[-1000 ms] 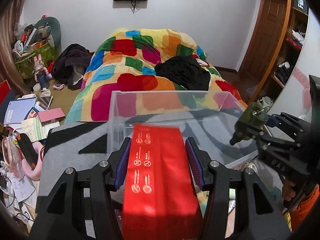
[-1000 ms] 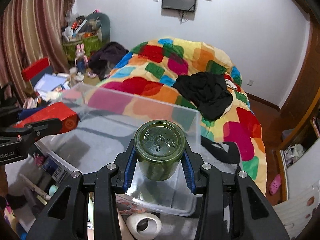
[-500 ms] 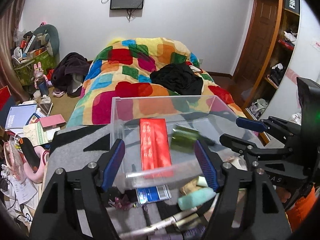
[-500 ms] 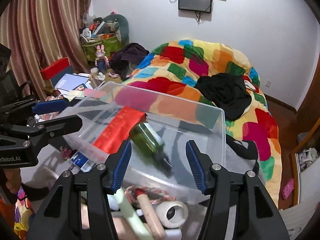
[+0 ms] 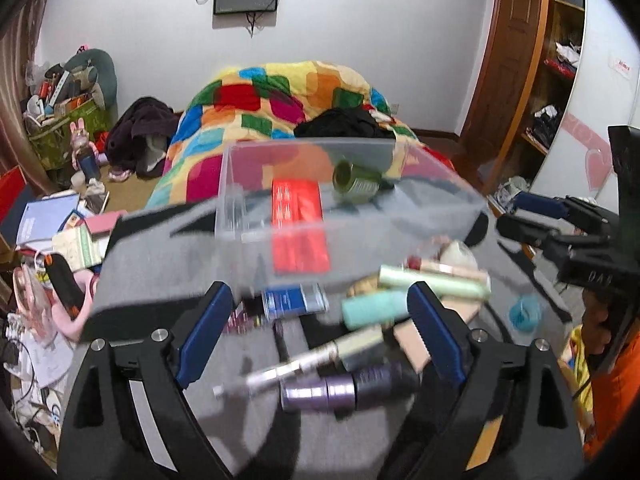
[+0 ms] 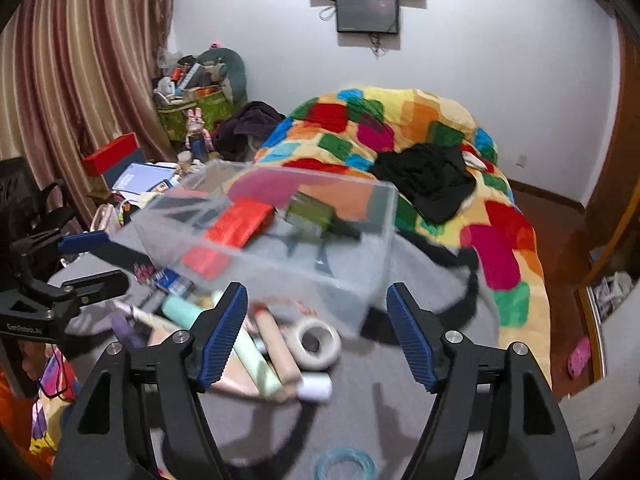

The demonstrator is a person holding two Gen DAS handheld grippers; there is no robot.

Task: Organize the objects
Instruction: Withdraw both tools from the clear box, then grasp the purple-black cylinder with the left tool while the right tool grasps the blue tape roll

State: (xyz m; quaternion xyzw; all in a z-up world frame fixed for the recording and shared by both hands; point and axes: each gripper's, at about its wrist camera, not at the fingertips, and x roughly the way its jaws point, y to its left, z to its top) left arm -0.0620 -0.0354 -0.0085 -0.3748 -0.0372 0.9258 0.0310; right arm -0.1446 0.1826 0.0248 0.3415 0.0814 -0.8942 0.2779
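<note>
Both my claws had just been opening and stood empty: left claw (image 5: 320, 320), right claw (image 6: 316, 332). The red box (image 5: 298, 216) and green bottle (image 5: 356, 182) now lay in the clear bin (image 5: 240, 216) at twelve o'clock; counter clutter remained.

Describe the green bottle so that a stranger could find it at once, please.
Find the clear bin on the grey cloth before the bed. Two things lie inside it; the green bottle lies on its side to the right of the red box. It is dark, round and has a black cap.
</note>
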